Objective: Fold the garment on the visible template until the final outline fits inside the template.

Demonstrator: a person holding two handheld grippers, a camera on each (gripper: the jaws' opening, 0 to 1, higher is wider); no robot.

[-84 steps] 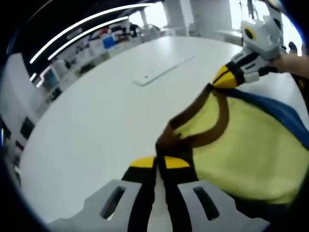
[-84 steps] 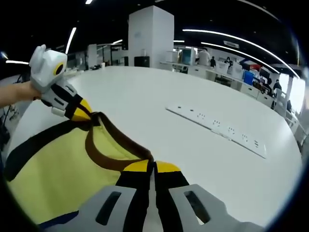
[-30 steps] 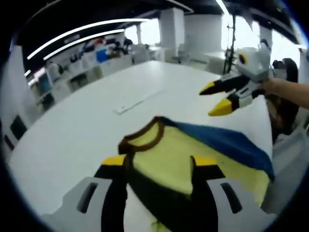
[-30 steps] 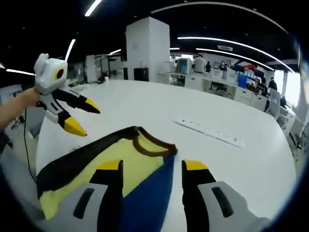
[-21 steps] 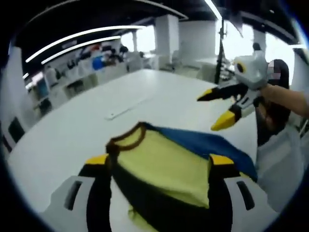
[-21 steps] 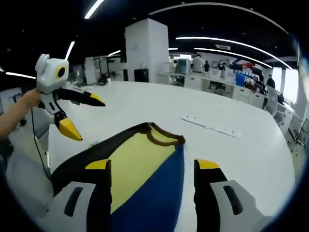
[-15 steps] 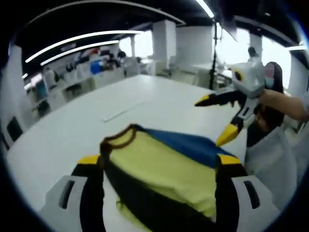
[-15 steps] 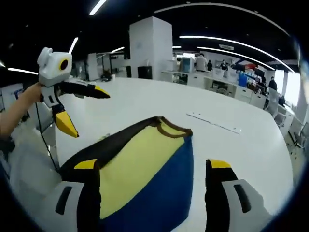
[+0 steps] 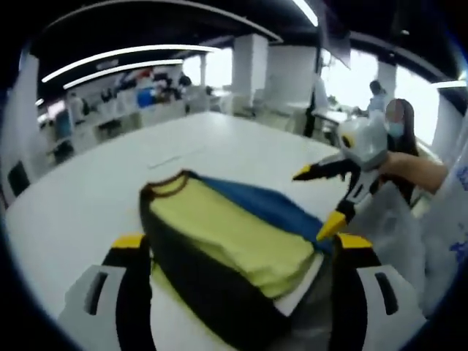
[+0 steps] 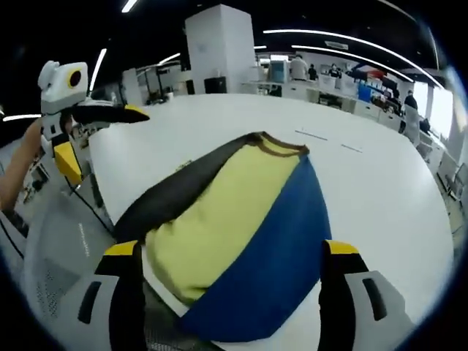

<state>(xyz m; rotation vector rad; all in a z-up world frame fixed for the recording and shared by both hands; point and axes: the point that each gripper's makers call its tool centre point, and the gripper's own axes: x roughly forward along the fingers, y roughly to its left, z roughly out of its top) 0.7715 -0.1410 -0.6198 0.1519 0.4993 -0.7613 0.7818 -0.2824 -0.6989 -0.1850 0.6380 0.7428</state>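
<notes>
Left tongs (image 9: 238,245): jaws spread wide, yellow tips far apart, nothing between them in contact; the garment lies ahead in the gap. In the right gripper view these tongs (image 10: 91,139) hang off to the left, held by a hand (image 10: 33,135), jaws also splayed and empty, clear of the cloth.

Right tongs (image 10: 232,252): jaws fully parted and holding nothing; the garment spreads out ahead between the two tips. In the left gripper view these tongs (image 9: 320,197) come in from the right, jaws apart, the lower yellow tip just beside the garment's blue edge; whether it touches cannot be told.

Garment (image 9: 227,234): folded, lying flat on the counter just ahead of both tongs. Yellow panel in the middle, blue panel (image 10: 281,241) on one side, dark brown band (image 10: 179,194) on the other, brown collar (image 9: 164,183) at the far end from the tongs.

Counter (image 10: 380,197): large, white, round-edged; the garment's near end reaches its edge, below the tongs.

Template: a pale flat edge (image 9: 303,281) peeks from under the garment's near corner; its outline is otherwise covered.

Person (image 9: 439,212): sleeve and hand behind the right tongs.
</notes>
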